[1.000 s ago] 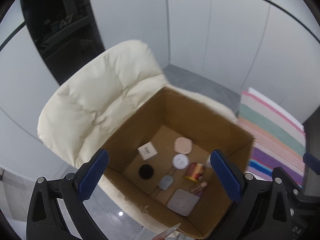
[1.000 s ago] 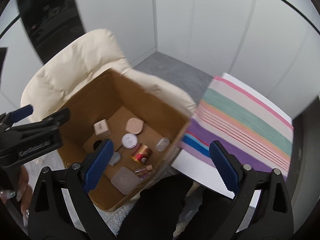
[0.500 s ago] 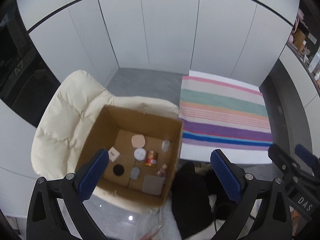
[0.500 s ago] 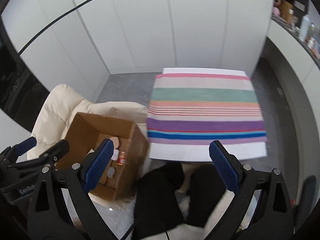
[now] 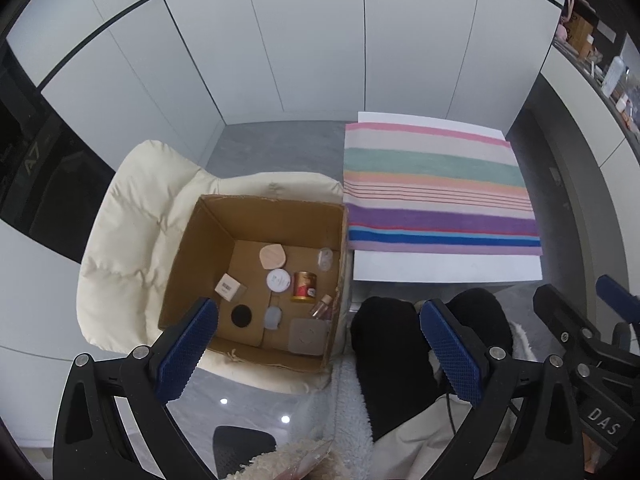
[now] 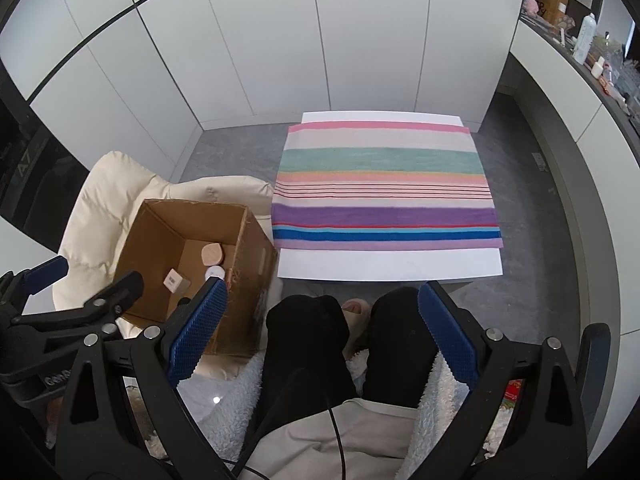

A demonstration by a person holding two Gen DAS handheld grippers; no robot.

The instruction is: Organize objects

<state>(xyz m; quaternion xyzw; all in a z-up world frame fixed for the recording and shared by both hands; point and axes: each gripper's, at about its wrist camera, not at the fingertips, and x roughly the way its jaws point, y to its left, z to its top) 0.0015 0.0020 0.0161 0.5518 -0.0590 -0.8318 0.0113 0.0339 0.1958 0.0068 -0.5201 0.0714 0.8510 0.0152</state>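
Left wrist view, nearest first: the left gripper (image 5: pixel 318 338) is held high with its two blue-padded fingers (image 5: pixel 188 342) spread wide and nothing between them. Below it sits a person in a chair, black-trousered legs (image 5: pixel 394 356) stretched forward over a fluffy white cover. At the right edge, the right gripper (image 5: pixel 592 344) shows only partly here.

Right wrist view: the right gripper (image 6: pixel 322 326) also hangs with its blue fingers (image 6: pixel 448 334) wide apart and empty, above the person's knees.

Just beyond the left gripper, an open cardboard box (image 5: pixel 200 252) rests on the seat of a cream padded chair (image 5: pixel 132 216). On the box floor lie small items: a grey square case (image 5: pixel 307 336), a black round lid (image 5: pixel 241 315), a small grey piece (image 5: pixel 273 318), a small pink bottle (image 5: pixel 322 306), a red and gold tin (image 5: pixel 304 286), a white round jar (image 5: pixel 278 280), a small cream carton (image 5: pixel 229 287), a peach compact (image 5: pixel 273 257) and a clear container (image 5: pixel 325 259).

Further off, just beside the box, stands a low white table (image 6: pixel 384 268) covered mostly by a striped cloth (image 6: pixel 384 184). White wall panels (image 6: pixel 360 40) stand behind.
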